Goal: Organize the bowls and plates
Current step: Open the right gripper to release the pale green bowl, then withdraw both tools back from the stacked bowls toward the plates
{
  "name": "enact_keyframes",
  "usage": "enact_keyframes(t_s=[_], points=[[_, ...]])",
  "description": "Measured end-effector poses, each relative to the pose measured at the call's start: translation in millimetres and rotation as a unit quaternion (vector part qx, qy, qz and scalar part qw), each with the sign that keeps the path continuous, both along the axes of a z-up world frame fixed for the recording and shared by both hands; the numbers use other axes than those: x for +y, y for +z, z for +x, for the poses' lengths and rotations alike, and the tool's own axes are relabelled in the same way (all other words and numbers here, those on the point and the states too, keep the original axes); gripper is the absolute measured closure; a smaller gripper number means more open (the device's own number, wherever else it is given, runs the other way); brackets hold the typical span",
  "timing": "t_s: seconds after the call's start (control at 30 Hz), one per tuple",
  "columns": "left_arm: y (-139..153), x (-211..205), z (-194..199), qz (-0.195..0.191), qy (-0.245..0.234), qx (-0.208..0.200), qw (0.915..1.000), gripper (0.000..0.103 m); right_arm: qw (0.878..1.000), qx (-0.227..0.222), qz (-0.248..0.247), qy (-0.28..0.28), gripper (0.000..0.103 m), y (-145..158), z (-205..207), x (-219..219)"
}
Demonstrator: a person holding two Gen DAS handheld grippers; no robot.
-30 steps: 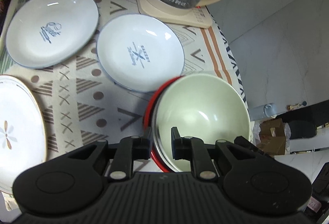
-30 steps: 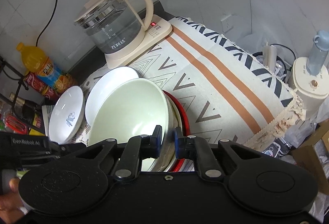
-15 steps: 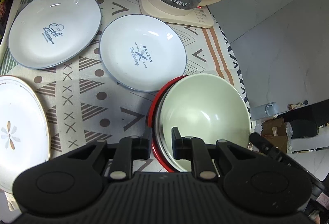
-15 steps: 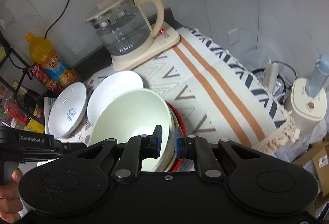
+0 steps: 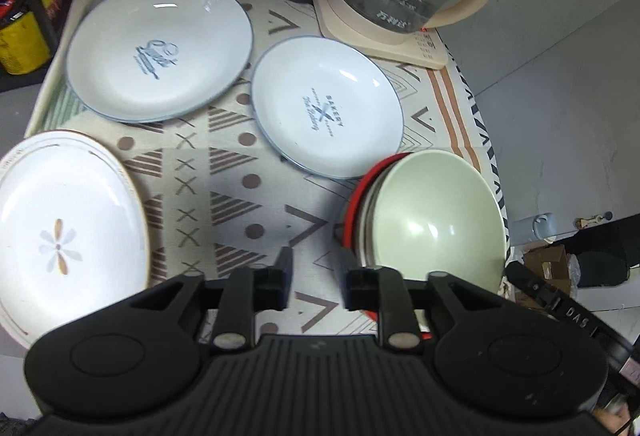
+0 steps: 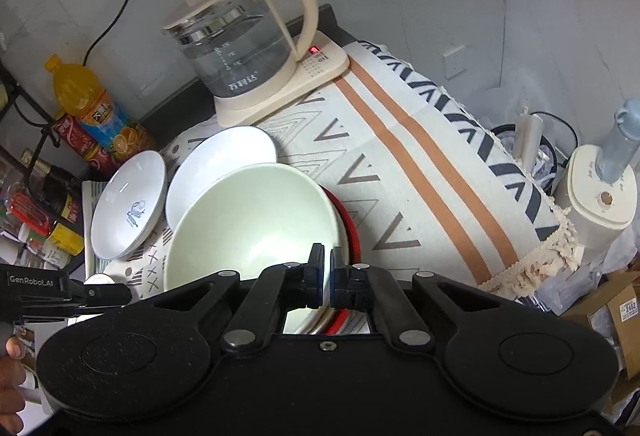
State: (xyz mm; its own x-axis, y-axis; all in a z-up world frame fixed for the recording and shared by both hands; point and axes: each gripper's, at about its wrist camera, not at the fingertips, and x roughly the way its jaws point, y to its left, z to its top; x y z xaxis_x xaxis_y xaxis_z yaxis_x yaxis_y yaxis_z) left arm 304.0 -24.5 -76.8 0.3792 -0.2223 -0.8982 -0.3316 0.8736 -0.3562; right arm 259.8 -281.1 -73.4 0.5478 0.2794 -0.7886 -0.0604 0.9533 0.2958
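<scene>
The left claw (image 5: 316, 286) stands open, its two fingers well apart with only the patterned cloth (image 5: 240, 204) showing between them; it holds nothing and sits just beside the bowl stack, on the stack's left as the left wrist view shows it. The right claw (image 6: 327, 278) is closed down to a narrow slit over the near rim of the pale green bowl (image 6: 256, 228), and the rim seems pinched between the fingers, though the fingers themselves hide the contact.

The pale green bowl (image 5: 436, 220) is the top piece of a nested stack: under it show a whitish rim and, outermost, a red bowl (image 5: 354, 204). The stack sits at the table's right edge, where the cloth hangs over the side.

Three white plates lie flat on the cloth, apart from each other. The "Bakery" plate (image 5: 326, 112) lies near the middle, its edge very close to the red bowl. The "Sweet" plate (image 5: 160, 50) lies toward the far left corner. The flower plate (image 5: 66, 232) lies along the left edge.

A glass kettle (image 6: 240, 48) on a cream base stands at the far edge. An orange drink bottle (image 6: 86, 100) stands beyond the far left corner.
</scene>
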Motion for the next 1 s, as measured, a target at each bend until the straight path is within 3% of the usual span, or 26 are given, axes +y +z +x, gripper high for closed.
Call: enact_keyframes(t_s=[0.17, 0.33, 0.37, 0.6, 0.73, 1.0], points=[[9.1, 7.8, -13.4, 0.014, 0.009, -0.010, 0.9998, 0.050, 1.000, -0.007, -0.005, 0.015, 0.096, 9.3, -3.0, 10.7], [16.2, 18.1, -26.9, 0.028, 0.022, -0.017, 0.9992, 0.036, 1.000, -0.016, -0.005, 0.025, 0.057, 17.0, -7.7, 22.2], [17.1, 20.8, -29.7, 0.030, 0.024, -0.016, 0.9991, 0.034, 0.999, -0.019, -0.003, 0.029, 0.055, 18.7, -9.1, 25.0], [17.2, 40.8, -55.3, 0.033, 0.047, -0.014, 0.9983, 0.025, 0.998, -0.022, 0.001, 0.065, 0.039, 26.2, -18.2, 51.0], [16.6, 50.4, -70.6, 0.035, 0.056, -0.014, 0.9977, 0.023, 0.997, -0.024, -0.001, 0.079, 0.024, 27.4, -24.1, 67.8], [12.4, 73.9, -100.7, 0.040, 0.070, -0.008, 0.9967, 0.023, 0.992, -0.029, -0.008, 0.122, 0.015, 27.4, -43.8, 108.7]])
